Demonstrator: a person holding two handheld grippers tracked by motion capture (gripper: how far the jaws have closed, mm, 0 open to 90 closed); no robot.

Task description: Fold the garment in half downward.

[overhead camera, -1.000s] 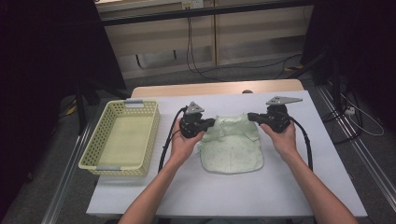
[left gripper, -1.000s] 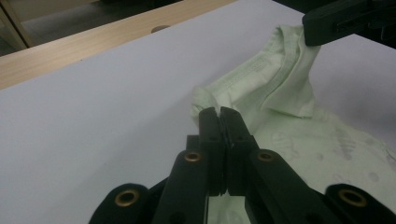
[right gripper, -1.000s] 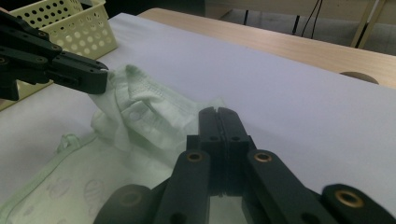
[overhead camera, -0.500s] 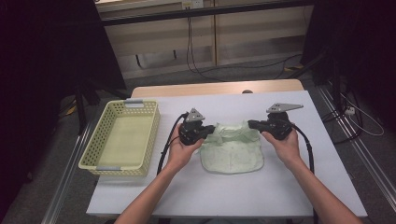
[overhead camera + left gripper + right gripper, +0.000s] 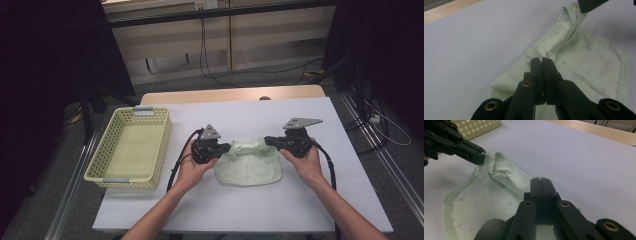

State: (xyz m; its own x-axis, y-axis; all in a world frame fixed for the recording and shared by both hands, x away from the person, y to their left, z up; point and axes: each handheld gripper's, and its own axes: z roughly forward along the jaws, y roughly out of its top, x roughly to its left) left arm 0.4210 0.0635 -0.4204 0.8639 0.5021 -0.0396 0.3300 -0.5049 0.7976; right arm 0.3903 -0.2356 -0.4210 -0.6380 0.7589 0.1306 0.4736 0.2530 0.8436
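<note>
Cloth is stretching between 2 grippers: the pale green printed fabric garment [image 5: 248,162] is lying mid-table on the white table cover [image 5: 300,210], its long axis running from hand to hand. The left gripper [image 5: 228,147] and right gripper [image 5: 267,140] are each pinching a far corner, jaws pressed together. The yellow perforated plastic basket [image 5: 165,145] is sitting just beside the left hand, nothing blocking the way.

A pale mint-green cotton garment [image 5: 248,162] carries faint grey printed dots and little figures. The perforated plastic basket [image 5: 131,149] is cream-yellow, the tabletop [image 5: 240,112] white, both metal grippers [image 5: 229,147] [image 5: 268,141] matte black.
</note>
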